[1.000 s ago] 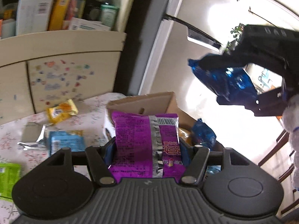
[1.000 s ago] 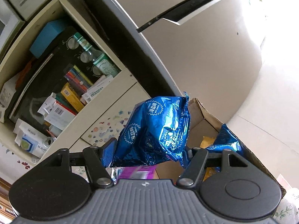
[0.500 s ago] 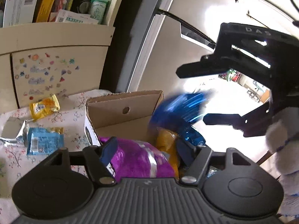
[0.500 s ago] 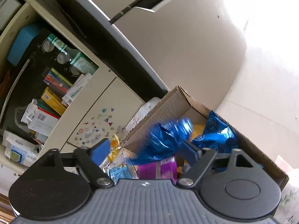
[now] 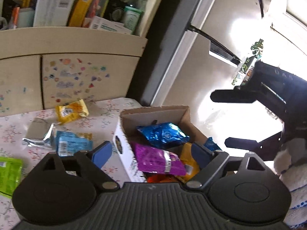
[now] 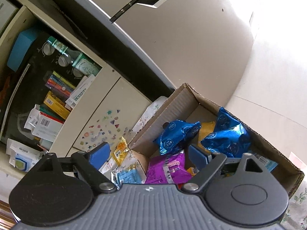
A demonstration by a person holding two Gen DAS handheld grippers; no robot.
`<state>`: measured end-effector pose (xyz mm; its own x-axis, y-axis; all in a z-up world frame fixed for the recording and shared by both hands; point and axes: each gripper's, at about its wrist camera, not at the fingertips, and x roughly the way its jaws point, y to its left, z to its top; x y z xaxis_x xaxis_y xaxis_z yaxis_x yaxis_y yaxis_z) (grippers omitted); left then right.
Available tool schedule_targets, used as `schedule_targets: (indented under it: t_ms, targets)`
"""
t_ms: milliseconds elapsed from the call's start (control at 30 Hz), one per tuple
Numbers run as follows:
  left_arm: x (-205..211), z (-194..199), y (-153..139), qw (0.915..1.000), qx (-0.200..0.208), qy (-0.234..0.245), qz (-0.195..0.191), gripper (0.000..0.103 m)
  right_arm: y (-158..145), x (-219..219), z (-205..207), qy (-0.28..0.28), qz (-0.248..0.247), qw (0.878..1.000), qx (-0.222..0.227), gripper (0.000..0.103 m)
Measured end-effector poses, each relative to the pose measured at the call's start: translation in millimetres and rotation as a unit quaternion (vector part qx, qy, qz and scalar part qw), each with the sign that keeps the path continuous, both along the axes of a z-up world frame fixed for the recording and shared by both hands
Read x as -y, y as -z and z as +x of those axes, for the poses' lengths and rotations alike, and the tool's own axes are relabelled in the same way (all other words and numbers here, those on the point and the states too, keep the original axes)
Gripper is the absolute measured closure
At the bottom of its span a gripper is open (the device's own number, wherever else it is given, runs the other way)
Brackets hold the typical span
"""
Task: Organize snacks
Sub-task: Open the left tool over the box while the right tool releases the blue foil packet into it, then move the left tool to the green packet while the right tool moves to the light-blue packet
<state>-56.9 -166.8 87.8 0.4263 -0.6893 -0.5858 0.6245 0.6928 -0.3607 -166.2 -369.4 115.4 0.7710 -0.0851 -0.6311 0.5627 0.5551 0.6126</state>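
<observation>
Both the left gripper (image 5: 151, 154) and right gripper (image 6: 148, 156) have just opened wide, empty, above the box (image 5: 153, 113); packet writing is unreadable.

Sticker-dotted cream cabinet (image 5: 80, 76) under cluttered shelf (image 5: 76, 9), beside sunlit glossy floor (image 5: 201, 95).

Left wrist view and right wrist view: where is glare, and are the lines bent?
Left wrist view: strong glare whitens the floor at upper right; the shelf edge bows from fisheye. Right wrist view: glare burns out the top right corner; the fridge edges curve, while the box stays sharp.
</observation>
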Motion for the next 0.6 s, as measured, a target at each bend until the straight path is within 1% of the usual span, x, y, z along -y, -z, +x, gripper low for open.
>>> schedule_targets:
  t_ms: [100,233,333,467,533,600]
  targets:
    - [-10.7,6.8,-6.0,0.9998,-0.001,-0.015,0.011,0.013,0.0,-4.8,4.9,-0.012,-0.002,1.0,0.0,0.009]
    - [-35.7,22.5,-19.3,0.9983,-0.002,-0.054,0.022,0.012,-0.7,-13.3,12.9,-0.032,-0.007,0.999,0.005,0.008]
    - [-59.5,34.1,-30.3,0.9952,0.003,-0.09,0.038,0.011,-0.6,-21.5,20.2,-0.05,-0.01,0.999,0.009,0.008]
    - [-90.0,44.0,-37.8,0.9907,0.015,-0.123,0.056,0.007,0.7,-38.9,33.6,-0.098,-0.012,0.995,0.013,0.008]
    - [-104.0,50.1,-35.9,0.9878,0.018,-0.139,0.067,0.007,2.4,-49.4,40.8,-0.124,-0.015,0.992,0.014,0.008]
    - [-115.2,58.0,-31.7,0.9845,0.012,-0.156,0.079,0.007,4.0,-60.3,47.3,-0.148,-0.022,0.989,0.012,0.008]
